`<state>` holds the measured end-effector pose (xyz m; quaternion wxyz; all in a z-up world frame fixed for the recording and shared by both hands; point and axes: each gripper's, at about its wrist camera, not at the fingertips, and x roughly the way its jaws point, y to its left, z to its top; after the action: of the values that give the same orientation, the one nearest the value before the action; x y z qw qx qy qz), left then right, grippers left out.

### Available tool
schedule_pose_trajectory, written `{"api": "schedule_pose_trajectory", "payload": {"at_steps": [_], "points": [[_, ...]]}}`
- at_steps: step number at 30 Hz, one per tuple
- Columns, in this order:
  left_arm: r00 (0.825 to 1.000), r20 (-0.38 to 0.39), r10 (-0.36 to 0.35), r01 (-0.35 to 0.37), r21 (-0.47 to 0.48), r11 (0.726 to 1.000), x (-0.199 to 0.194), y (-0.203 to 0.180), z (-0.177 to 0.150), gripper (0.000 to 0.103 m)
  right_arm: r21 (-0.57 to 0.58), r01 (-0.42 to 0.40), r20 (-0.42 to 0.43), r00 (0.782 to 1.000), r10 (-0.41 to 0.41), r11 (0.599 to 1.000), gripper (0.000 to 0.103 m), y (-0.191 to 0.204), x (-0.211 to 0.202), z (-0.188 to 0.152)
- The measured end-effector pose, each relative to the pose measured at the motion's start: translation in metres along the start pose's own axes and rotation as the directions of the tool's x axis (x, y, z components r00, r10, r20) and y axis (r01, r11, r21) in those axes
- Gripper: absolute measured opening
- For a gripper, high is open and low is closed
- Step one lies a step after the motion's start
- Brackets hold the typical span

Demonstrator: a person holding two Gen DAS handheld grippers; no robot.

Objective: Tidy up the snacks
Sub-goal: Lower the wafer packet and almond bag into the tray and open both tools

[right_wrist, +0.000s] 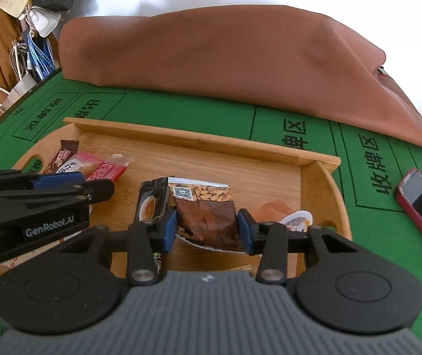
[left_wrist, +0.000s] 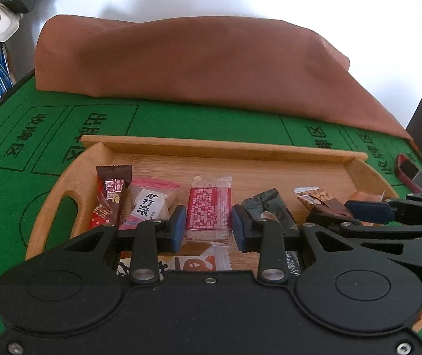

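On the green desk [left_wrist: 9, 207] stands a wooden tray [left_wrist: 211, 145] with snacks laid in a row along its middle. From the left end: a brown chocolate bar [left_wrist: 112, 195], a pink-edged packet [left_wrist: 150, 201], then a red-and-clear packet [left_wrist: 209, 210], its long axis running away from the near edge. The left gripper [left_wrist: 209, 224] hangs over this packet with its jaws narrow, one pad on each long side; they seem not to press it. Further right lies a black sachet [right_wrist: 151, 204], then an almond packet [right_wrist: 208, 210], framed by the right gripper [right_wrist: 208, 230], also part open and apparently empty. Each hand is nearest its own packet; whether either touches, I cannot tell.
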<state>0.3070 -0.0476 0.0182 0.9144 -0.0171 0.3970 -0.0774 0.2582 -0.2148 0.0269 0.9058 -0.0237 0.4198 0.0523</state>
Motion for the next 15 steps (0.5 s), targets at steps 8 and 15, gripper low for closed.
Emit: {"api": "schedule_pose_trajectory", "payload": {"at_steps": [8,15], "points": [[1.0,-0.004,0.009,-0.009,0.01,1.0,0.0055,-0.0014,-0.0012,0.032,-0.009,0.008,-0.007,1.0,-0.008,1.0,0.048,0.0007,0.0057,-0.0026],[1.0,-0.012,0.016,-0.016,0.015,1.0,0.008,-0.0036,-0.0025,0.032,-0.018,0.014,-0.014,1.0,-0.014,1.0,0.048,0.0023,0.0092,-0.0047]]}}
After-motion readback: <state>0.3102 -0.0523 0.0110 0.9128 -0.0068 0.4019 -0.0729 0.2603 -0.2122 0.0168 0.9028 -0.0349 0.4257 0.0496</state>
